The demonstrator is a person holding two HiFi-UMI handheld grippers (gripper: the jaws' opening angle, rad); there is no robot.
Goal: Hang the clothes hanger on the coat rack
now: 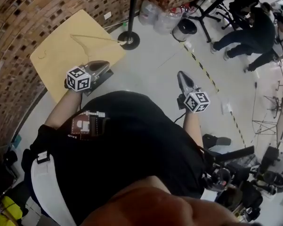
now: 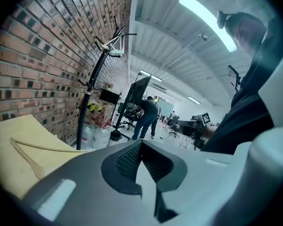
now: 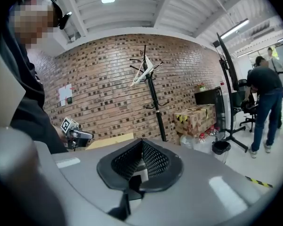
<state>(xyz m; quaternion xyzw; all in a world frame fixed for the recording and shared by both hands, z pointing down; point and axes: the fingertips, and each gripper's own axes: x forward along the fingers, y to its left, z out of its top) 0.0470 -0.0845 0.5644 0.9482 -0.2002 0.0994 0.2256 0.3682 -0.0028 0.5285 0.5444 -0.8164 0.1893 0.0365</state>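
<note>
Two grippers are keeping their fingers pressed together, pinching nothing: left gripper (image 1: pixel 102 66), right gripper (image 1: pixel 181 75). Clothes hanger (image 1: pixel 92 37) is lying flat on the counter (image 1: pixel 52 55), just beside the coat rack (image 1: pixel 133 13) base.
</note>
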